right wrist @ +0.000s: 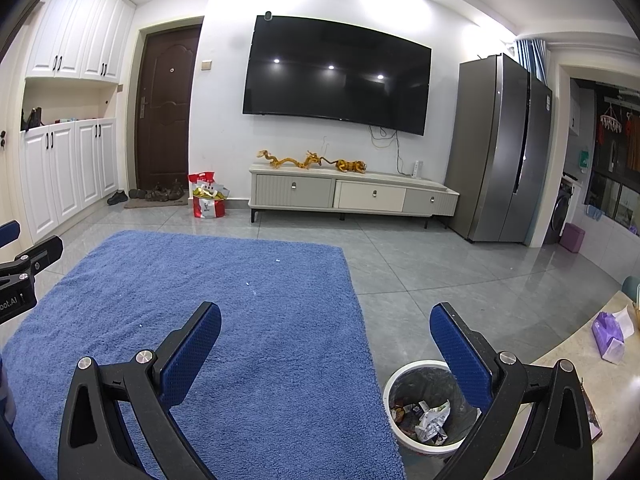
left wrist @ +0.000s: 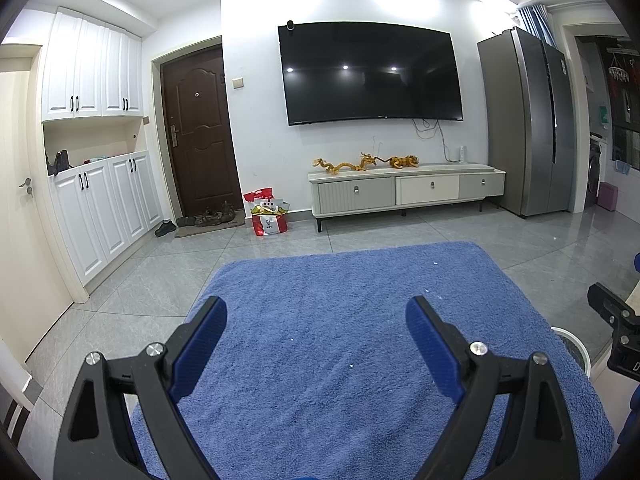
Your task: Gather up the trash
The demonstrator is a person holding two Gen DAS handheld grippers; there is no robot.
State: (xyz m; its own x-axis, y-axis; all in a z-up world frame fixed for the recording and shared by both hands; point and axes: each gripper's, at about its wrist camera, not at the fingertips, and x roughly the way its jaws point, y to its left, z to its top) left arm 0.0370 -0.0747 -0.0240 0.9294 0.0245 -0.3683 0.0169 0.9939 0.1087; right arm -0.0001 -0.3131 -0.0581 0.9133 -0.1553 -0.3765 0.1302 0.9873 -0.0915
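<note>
A white waste bin (right wrist: 390, 390) with a grey liner stands on the floor at the right edge of the blue rug (right wrist: 224, 312); crumpled wrappers (right wrist: 430, 420) lie inside it. My right gripper (right wrist: 326, 336) hangs open above the rug's right edge, and its right finger hides part of the bin. My left gripper (left wrist: 316, 330) is open over the rug (left wrist: 340, 288) with nothing between its fingers. Tiny white specks (right wrist: 248, 283) dot the rug. In the left wrist view only the bin's rim (left wrist: 576, 342) shows, at the right.
A purple tissue pack (right wrist: 608, 336) lies on a beige table (right wrist: 568, 364) at the right. A TV stand (right wrist: 352, 194), a grey fridge (right wrist: 500, 152), a red and white paper bag (right wrist: 208, 200) and shoes by the brown door (right wrist: 166, 108) line the far wall.
</note>
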